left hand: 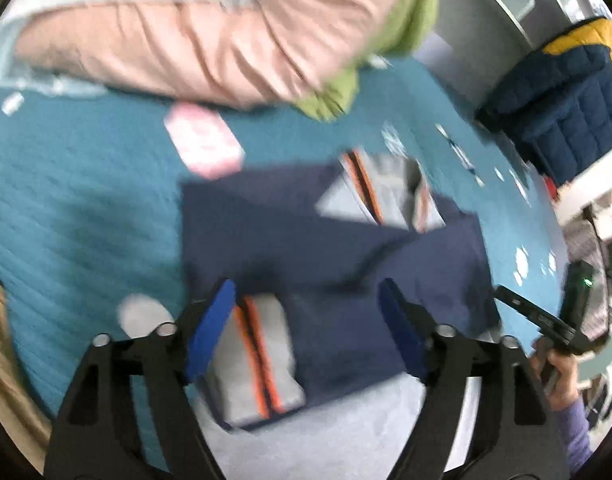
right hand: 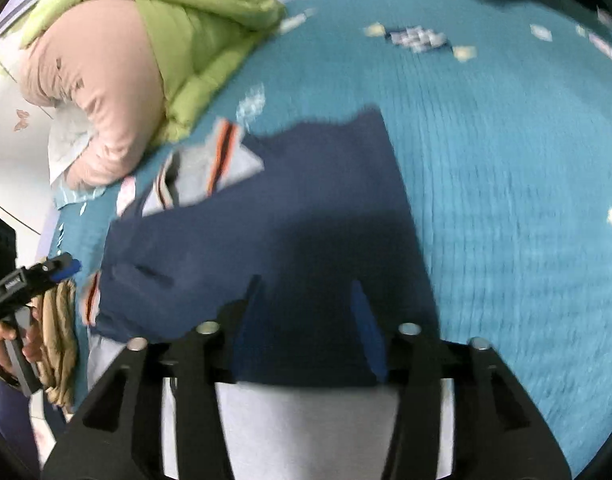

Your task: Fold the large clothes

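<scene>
Both hand-held grippers sit above the garment with nothing between the fingers. Left hand-held gripper [left hand: 306, 328] has its blue pads spread wide, poised over the near edge of the navy garment [left hand: 338, 248], close to a grey sleeve cuff with orange stripes [left hand: 254, 360]. Right hand-held gripper [right hand: 310, 332] is parted too, its fingers over the garment's near hem, where navy cloth meets the pale edge of the bed. Whether either pad touches fabric, the blur won't let me say.

That navy garment lies on the teal bedspread [right hand: 506, 200], already partly folded by the look of it: the other striped grey cuff [right hand: 218, 160] is turned in across the far end. A pink and green duvet [right hand: 146, 60] is heaped just beyond, and a dark quilted bundle [left hand: 558, 100] sits off to the side.

Now the risks. Both views are smeared, so things look to be moving fast, and a hurried pinch could catch only the top layer and pull the fold apart. A grab on the loose cuff rather than the body edge would drag the sleeve out. Uneven lifting between the two sides would skew the next fold, and the garment's near edge lies close to the bed's edge, so it could slide off.
</scene>
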Tool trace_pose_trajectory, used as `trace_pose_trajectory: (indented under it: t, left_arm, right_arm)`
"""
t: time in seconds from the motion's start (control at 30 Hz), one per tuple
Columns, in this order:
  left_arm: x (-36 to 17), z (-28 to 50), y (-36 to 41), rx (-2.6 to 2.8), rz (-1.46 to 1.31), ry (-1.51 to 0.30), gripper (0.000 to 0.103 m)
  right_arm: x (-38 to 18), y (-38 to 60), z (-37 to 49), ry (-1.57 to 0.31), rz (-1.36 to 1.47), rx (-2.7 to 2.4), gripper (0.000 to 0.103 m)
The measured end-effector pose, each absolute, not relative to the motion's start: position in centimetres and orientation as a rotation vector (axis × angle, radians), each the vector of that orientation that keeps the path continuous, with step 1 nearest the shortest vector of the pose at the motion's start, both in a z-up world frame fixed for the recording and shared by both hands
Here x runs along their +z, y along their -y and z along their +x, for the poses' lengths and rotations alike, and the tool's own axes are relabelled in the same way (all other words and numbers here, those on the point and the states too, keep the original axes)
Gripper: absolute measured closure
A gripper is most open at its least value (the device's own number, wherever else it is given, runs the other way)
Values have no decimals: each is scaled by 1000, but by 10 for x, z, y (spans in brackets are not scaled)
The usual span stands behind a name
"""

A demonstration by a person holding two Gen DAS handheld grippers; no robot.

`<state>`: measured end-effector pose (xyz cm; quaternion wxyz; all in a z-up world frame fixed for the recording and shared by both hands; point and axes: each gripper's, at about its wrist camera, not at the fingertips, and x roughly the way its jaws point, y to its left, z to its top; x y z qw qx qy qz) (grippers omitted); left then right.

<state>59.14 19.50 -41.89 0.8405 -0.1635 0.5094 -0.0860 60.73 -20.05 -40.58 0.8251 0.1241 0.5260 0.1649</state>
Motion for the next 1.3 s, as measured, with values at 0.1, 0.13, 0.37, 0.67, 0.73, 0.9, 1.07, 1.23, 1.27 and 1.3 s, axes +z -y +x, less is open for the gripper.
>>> trace_pose_trajectory:
  t: [0.1,0.13,0.37,0.67,0.73,0.9,1.07,1.23,1.27,1.3]
  left_arm:
    - [-428,617,-209,-72,-304,-1120,24]
    - [-433,621,-214,-54,-302,-1136,25]
    - [-472,663,-233,14,-332,-1223,25]
    - [-490,688,-224,-10,-354,-1253,22]
    - [-489,689,-220,8,-290,-1250,32]
    - [-484,684,-225,61,-229,-1240,69]
    - [-466,670,-229,28,-240,-1187,91]
    - [-420,637,-221,-34,-197,-1092,92]
    - [-412,630,-220,-45,-202,-1082,92]
    - [-401,619,-218,-54,-202,-1067,92]
  right_arm:
    - [-406,197,634,-1105,209,303,48]
    - [-408,198,643,-1122,211,304,47]
    - [-418,215,702,-1144,338,215,44]
    - [-442,214,745,-1257,361,155,44]
    - [-448,212,750,-1278,384,168,45]
    - [-456,206,749,-1313,320,165,91]
    - [-444,222,736,-1241,360,198,98]
    - [-408,231,717,-1162,419,246,99]
    - [-400,230,711,-1152,409,261,99]
    - [-392,230,704,-1143,392,271,99]
